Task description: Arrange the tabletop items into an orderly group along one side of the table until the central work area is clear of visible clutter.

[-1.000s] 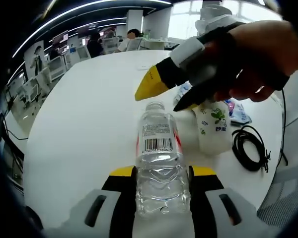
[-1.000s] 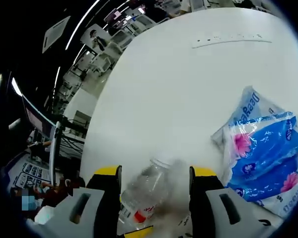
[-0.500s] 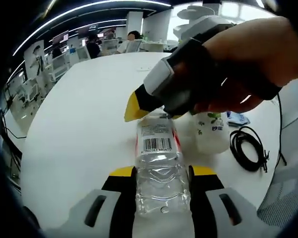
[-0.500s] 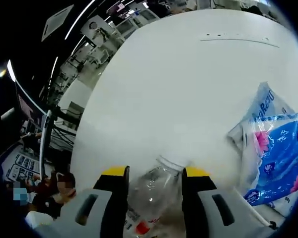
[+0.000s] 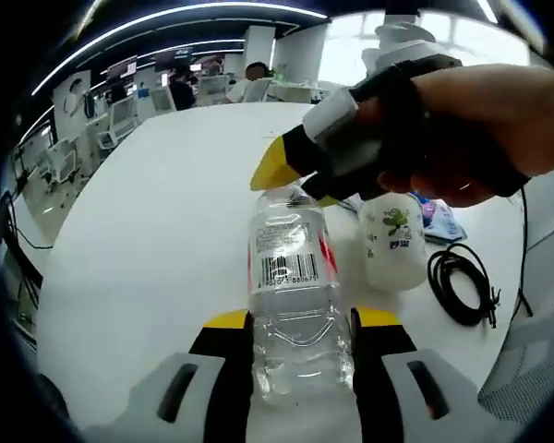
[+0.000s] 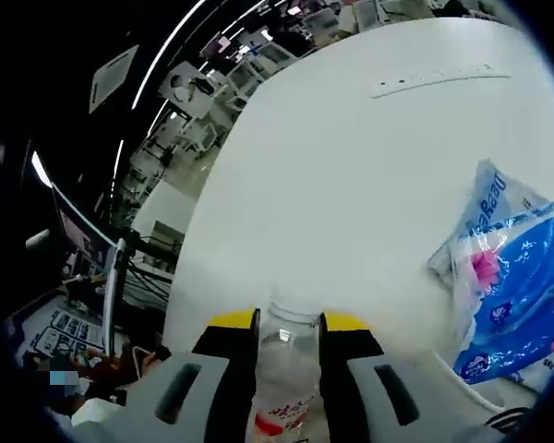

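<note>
A clear plastic water bottle (image 5: pixel 291 263) with a barcode label stands over the white table (image 5: pixel 157 212). My left gripper (image 5: pixel 302 319) is shut on its lower body. My right gripper (image 5: pixel 297 183), held in a person's hand (image 5: pixel 480 129), reaches in from the right and sits at the bottle's top. In the right gripper view, my right gripper (image 6: pixel 289 322) has its yellow-tipped jaws pressed against both sides of the bottle's neck (image 6: pixel 286 343). Whether there is a cap I cannot make out.
A small white bottle with green print (image 5: pixel 392 245) stands just right of the clear bottle. A coiled black cable (image 5: pixel 462 281) lies further right. A blue tissue pack (image 6: pixel 517 295) lies on the table. Desks, chairs and people fill the room beyond.
My right gripper has come down onto the bottle's top and narrowed its jaws from wide apart to tight on the neck. My left gripper kept its hold.
</note>
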The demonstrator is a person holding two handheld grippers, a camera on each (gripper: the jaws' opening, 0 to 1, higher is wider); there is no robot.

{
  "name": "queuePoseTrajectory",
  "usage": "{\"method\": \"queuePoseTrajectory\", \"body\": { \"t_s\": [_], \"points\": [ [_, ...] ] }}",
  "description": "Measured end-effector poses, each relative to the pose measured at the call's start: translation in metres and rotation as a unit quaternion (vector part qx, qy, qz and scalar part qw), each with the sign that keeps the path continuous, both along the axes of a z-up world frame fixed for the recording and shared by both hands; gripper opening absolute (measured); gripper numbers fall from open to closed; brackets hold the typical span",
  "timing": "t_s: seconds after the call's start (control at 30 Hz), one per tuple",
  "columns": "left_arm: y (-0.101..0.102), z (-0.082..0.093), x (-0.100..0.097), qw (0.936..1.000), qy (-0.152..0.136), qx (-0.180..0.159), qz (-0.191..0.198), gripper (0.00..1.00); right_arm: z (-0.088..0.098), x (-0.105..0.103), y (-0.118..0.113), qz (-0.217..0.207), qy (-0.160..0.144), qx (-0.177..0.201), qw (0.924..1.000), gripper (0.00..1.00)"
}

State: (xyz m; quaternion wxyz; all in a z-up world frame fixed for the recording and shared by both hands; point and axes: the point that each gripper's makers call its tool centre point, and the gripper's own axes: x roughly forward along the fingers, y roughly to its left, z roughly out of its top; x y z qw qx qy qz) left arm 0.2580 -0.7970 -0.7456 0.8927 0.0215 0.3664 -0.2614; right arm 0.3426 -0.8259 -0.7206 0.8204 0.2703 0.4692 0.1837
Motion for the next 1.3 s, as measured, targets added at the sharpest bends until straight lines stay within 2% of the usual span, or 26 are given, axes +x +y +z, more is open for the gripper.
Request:
{"method": "queuePoseTrajectory", "body": {
  "t_s": [0.13,0.2,0.23,0.43,0.53,0.7,0.77,0.83,0.9,0.97,1.03,1.07,1.17,1.23,1.3],
  "points": [
    [0.000,0.000,-0.002,1.0000,0.000,0.005,-0.007,0.37,0.000,-0.004,0.001,-0.001,0.003,0.002,1.0000,0.22],
    [0.000,0.001,-0.003,1.0000,-0.002,0.004,-0.005,0.37,0.008,-0.015,0.006,0.002,-0.009,0.001,1.0000,0.22],
    [0.001,0.001,-0.003,1.0000,-0.003,0.004,-0.003,0.37,0.008,-0.009,0.006,0.003,-0.008,0.002,1.0000,0.22],
    [0.005,0.006,-0.002,0.9997,-0.023,0.002,-0.009,0.36,0.032,-0.004,0.011,0.020,-0.086,0.008,0.9961,0.20],
    [0.005,0.009,0.000,0.9992,-0.034,0.008,-0.017,0.36,0.048,-0.005,0.012,0.037,-0.127,0.006,0.9912,0.20],
    [0.004,0.012,0.000,0.9985,-0.045,0.014,-0.027,0.36,0.074,-0.014,0.020,0.080,-0.196,-0.007,0.9773,0.19],
    [0.005,0.017,0.002,0.9976,-0.059,0.022,-0.028,0.36,0.083,-0.017,0.021,0.086,-0.219,-0.011,0.9719,0.19],
    [0.006,0.022,0.004,0.9965,-0.075,0.024,-0.027,0.36,0.095,-0.019,0.022,0.096,-0.246,-0.010,0.9644,0.18],
    [0.005,0.032,0.007,0.9956,-0.087,0.018,-0.028,0.36,0.112,-0.022,0.025,0.115,-0.290,-0.019,0.9498,0.19],
    [0.002,0.040,0.011,0.9947,-0.096,0.010,-0.034,0.36,0.123,-0.025,0.026,0.130,-0.315,-0.025,0.9398,0.19],
    [-0.001,0.048,0.015,0.9924,-0.113,0.004,-0.047,0.36,0.136,-0.030,0.026,0.153,-0.351,-0.036,0.9233,0.19],
    [-0.002,0.052,0.015,0.9912,-0.120,0.001,-0.056,0.36,0.140,-0.032,0.026,0.157,-0.355,-0.035,0.9208,0.19],
    [-0.009,0.069,0.017,0.9832,-0.154,-0.018,-0.095,0.36,0.160,-0.040,0.023,0.184,-0.393,-0.033,0.9004,0.19],
    [-0.011,0.082,0.019,0.9771,-0.178,-0.024,-0.115,0.36,0.172,-0.044,0.022,0.195,-0.410,-0.026,0.8907,0.19],
    [-0.015,0.093,0.017,0.9719,-0.190,-0.038,-0.134,0.36,0.185,-0.048,0.022,0.217,-0.435,-0.018,0.8738,0.19]
  ]
}}
